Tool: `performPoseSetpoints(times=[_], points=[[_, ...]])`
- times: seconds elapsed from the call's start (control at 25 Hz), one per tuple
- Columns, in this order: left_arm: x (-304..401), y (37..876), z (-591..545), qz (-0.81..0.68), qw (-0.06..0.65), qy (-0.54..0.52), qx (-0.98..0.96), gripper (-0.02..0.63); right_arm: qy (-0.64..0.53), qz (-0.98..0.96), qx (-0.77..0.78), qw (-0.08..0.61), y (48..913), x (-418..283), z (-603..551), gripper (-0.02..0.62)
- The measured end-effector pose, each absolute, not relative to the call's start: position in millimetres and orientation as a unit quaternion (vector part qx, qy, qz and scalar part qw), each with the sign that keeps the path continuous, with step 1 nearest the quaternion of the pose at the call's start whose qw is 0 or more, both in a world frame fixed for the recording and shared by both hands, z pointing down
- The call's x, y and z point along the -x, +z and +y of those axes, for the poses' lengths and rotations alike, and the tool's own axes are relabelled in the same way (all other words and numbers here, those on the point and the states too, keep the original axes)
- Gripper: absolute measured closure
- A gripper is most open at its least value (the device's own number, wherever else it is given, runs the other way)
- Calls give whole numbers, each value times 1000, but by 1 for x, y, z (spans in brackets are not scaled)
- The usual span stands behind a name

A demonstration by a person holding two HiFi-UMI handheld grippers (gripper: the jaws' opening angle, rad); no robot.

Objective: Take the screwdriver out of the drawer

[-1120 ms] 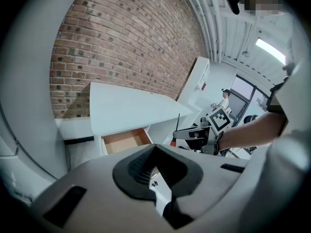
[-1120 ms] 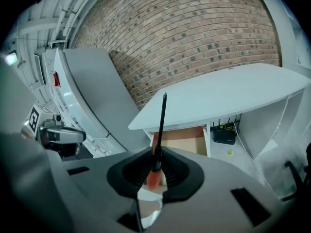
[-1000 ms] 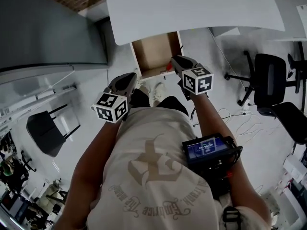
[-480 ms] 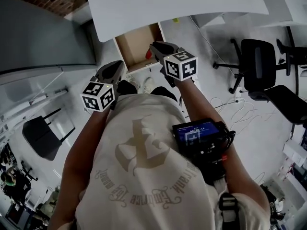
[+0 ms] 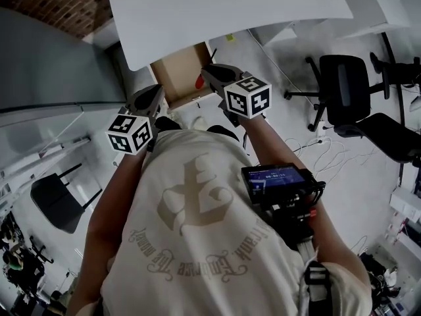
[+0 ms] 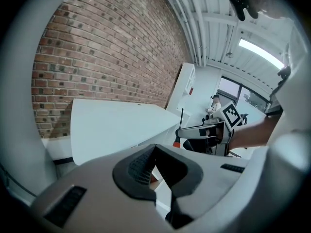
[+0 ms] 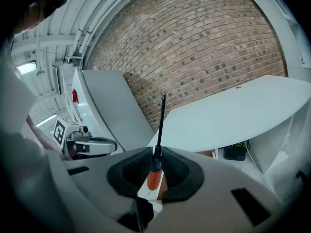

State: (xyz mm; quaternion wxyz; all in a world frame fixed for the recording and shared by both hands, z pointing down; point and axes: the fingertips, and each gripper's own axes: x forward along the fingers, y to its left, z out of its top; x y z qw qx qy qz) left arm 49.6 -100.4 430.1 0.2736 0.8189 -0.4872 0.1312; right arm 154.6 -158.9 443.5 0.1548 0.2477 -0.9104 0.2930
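the drawer stands pulled open under the white table, its wooden bottom showing. the screwdriver is out of it, orange handle clenched in the right gripper fingers and shaft up, near the drawer's front right corner. the left gripper fingers are released and empty. brick wall behind.

The left gripper points toward 1 o'clock, jaws apart and empty; the right gripper points toward 10 o'clock, jaws clamped on the screwdriver.
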Motion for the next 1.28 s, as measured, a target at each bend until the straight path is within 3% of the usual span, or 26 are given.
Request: performPoseSetpoints(times=[1.28], points=[[-50,433,-107,-447,270,157,-838,586,276,-914,-249,161,442,-147,-151,526]])
